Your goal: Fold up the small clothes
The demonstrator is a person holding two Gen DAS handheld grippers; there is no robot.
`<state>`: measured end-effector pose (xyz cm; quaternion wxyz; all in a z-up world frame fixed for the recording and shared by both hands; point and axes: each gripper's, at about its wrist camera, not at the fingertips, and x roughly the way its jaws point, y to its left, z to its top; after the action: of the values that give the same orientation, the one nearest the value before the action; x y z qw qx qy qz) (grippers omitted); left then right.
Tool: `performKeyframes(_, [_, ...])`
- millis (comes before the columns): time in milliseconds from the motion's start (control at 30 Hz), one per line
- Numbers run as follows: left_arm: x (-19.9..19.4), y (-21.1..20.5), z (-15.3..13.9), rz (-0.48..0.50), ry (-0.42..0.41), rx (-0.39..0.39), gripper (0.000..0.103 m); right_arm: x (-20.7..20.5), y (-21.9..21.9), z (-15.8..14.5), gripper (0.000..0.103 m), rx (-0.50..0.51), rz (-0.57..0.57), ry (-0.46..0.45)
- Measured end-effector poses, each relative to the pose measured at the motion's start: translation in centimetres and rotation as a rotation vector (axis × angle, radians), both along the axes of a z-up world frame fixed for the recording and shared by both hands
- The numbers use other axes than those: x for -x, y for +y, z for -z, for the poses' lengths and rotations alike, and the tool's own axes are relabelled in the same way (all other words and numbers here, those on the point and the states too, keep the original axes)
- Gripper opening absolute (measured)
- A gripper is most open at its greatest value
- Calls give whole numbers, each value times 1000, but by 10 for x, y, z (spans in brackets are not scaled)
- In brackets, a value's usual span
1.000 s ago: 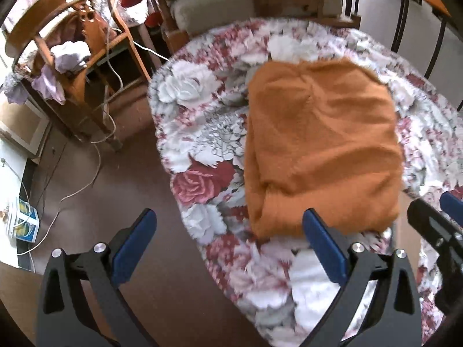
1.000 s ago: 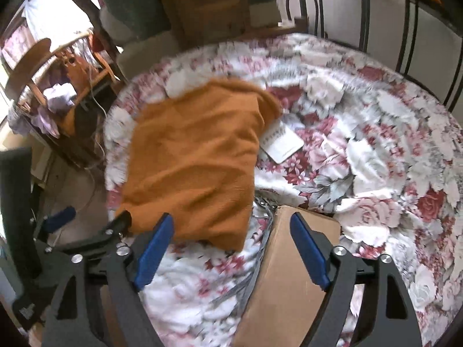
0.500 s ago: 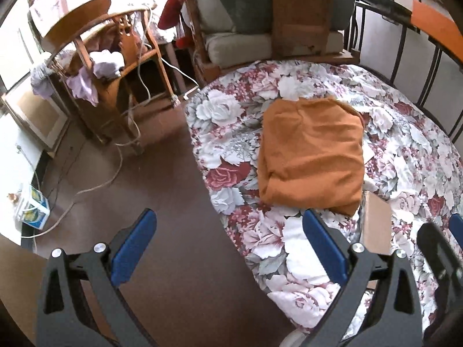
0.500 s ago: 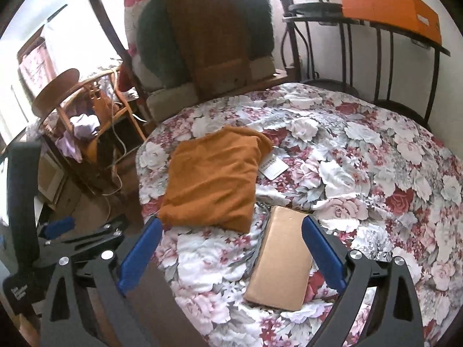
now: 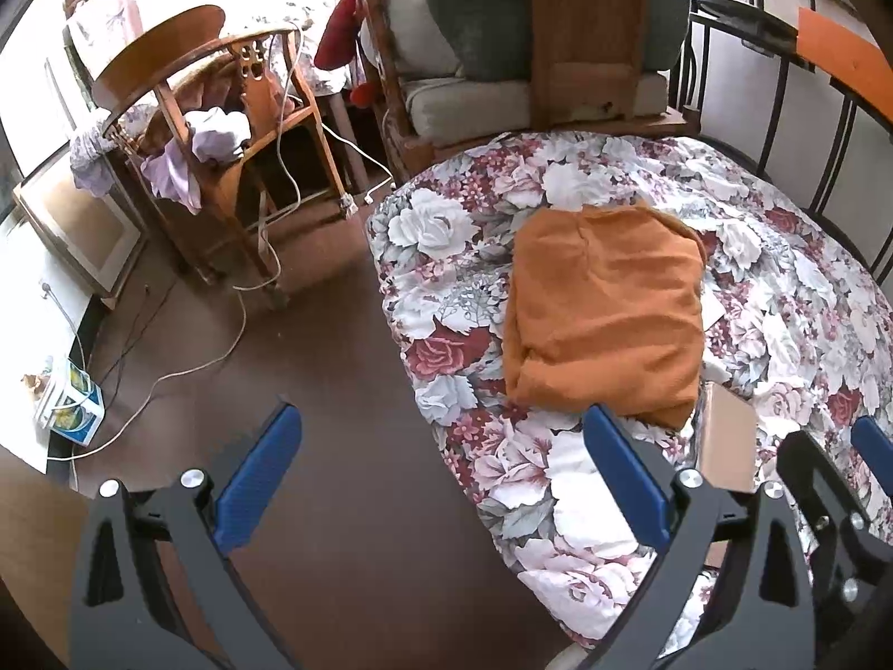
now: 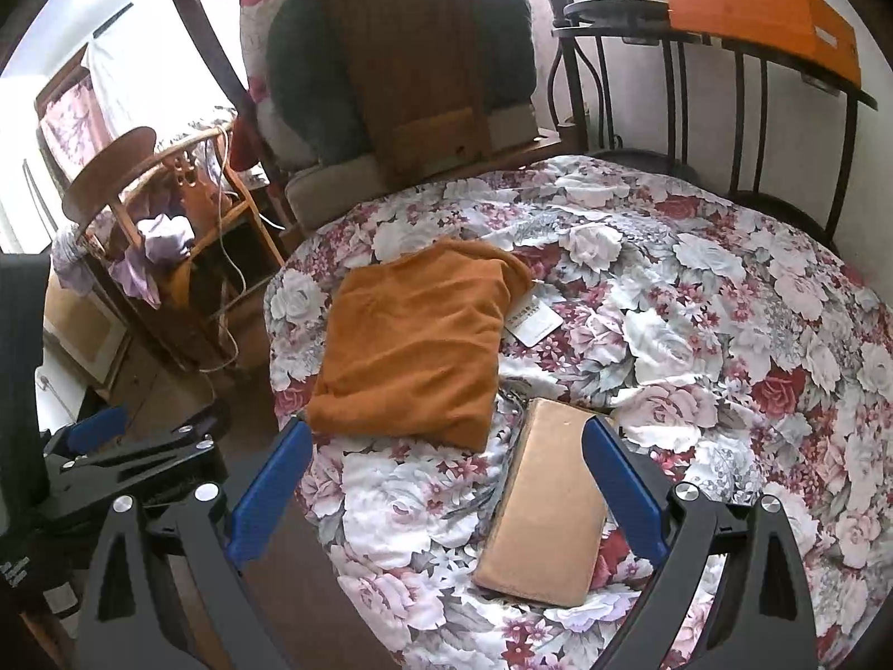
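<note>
An orange garment (image 5: 605, 315) lies folded into a neat rectangle on the floral bedspread (image 5: 781, 290); it also shows in the right wrist view (image 6: 418, 343). A white tag (image 6: 533, 322) sticks out at its right edge. My left gripper (image 5: 441, 480) is open and empty, held back above the floor and the bed's near left edge. My right gripper (image 6: 446, 486) is open and empty, held above the bed's near edge, short of the garment. Neither touches the cloth.
A tan flat box (image 6: 550, 502) lies on the bed by the garment's near right corner. A wooden chair with clothes (image 5: 212, 139) and cables stands left on the floor. A cushioned armchair (image 5: 536, 50) and black metal railing (image 6: 742, 95) lie behind the bed.
Both grippers have pulled back and up from the folded garment, which now looks smaller and farther. The garment has stayed in place. Both stay open.
</note>
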<state>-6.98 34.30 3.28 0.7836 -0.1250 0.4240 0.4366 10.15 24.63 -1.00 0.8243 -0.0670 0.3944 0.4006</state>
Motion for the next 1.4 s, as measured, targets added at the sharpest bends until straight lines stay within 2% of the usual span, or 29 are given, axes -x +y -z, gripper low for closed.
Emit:
performKeyframes(333, [-6, 19, 13, -24, -1, 29, 98, -5, 25, 10, 98, 38, -13, -32])
performKeyframes(600, [-10, 23, 14, -12, -13, 24, 98, -13, 28, 12, 98, 21, 8, -1])
performKeyframes(767, [-10, 21, 11, -1, -29, 23, 98, -14, 26, 8, 99, -6, 4, 31])
performKeyframes(933, [-15, 12, 5, -5, 2, -34, 98, -15, 22, 5, 99, -10, 17, 34])
performKeyframes(1400, [-18, 4, -4, 12, -7, -20, 98, -20, 14, 2, 99, -35, 29, 46])
